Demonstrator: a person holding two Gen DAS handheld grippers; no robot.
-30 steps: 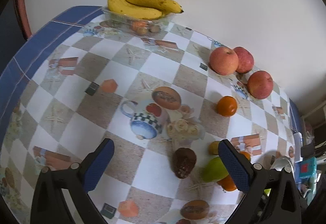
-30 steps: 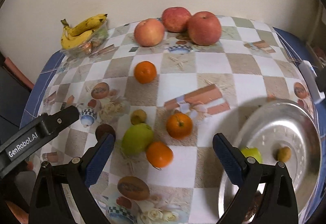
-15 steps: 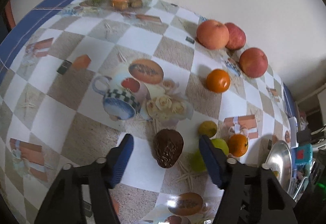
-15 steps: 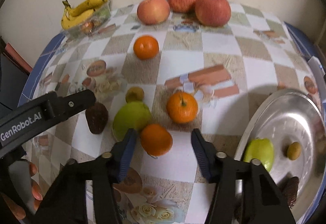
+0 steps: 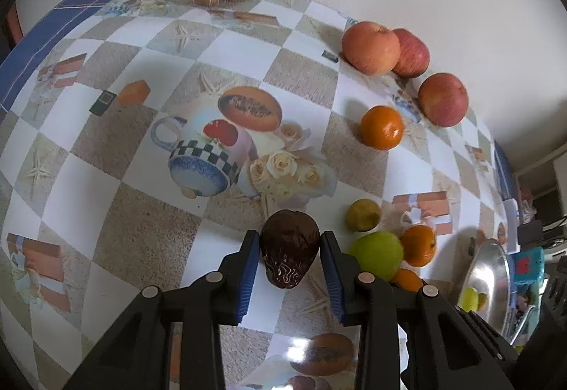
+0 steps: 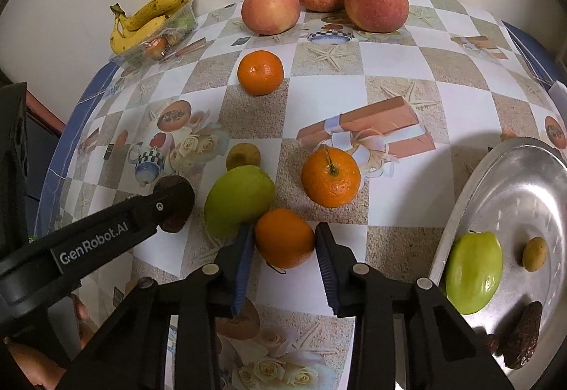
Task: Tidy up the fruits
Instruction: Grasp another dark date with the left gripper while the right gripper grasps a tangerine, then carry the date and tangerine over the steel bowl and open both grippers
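A dark brown wrinkled fruit [image 5: 288,246] lies on the patterned tablecloth [image 5: 141,212]. My left gripper [image 5: 288,258] is closing on it, its blue pads [image 5: 250,260] pressed against both sides. In the right wrist view an orange [image 6: 285,235] sits between the blue pads [image 6: 324,258] of my right gripper [image 6: 283,250], whose jaws are closing and touch the orange on both sides. A green fruit [image 6: 239,198] rests against that orange on the left. At the right stands a metal plate [image 6: 531,177].
The plate holds a green fruit [image 6: 473,271], a small yellow fruit [image 6: 535,253] and dark dates [image 6: 524,333]. Two more oranges [image 6: 330,177], three apples [image 6: 375,0] and a small yellowish fruit [image 6: 242,156] lie on the table. Bananas [image 6: 149,17] top a clear tray at the far left.
Both grippers sank toward the table and their jaws went from wide open to closed, the left around the dark brown fruit, the right around the orange.
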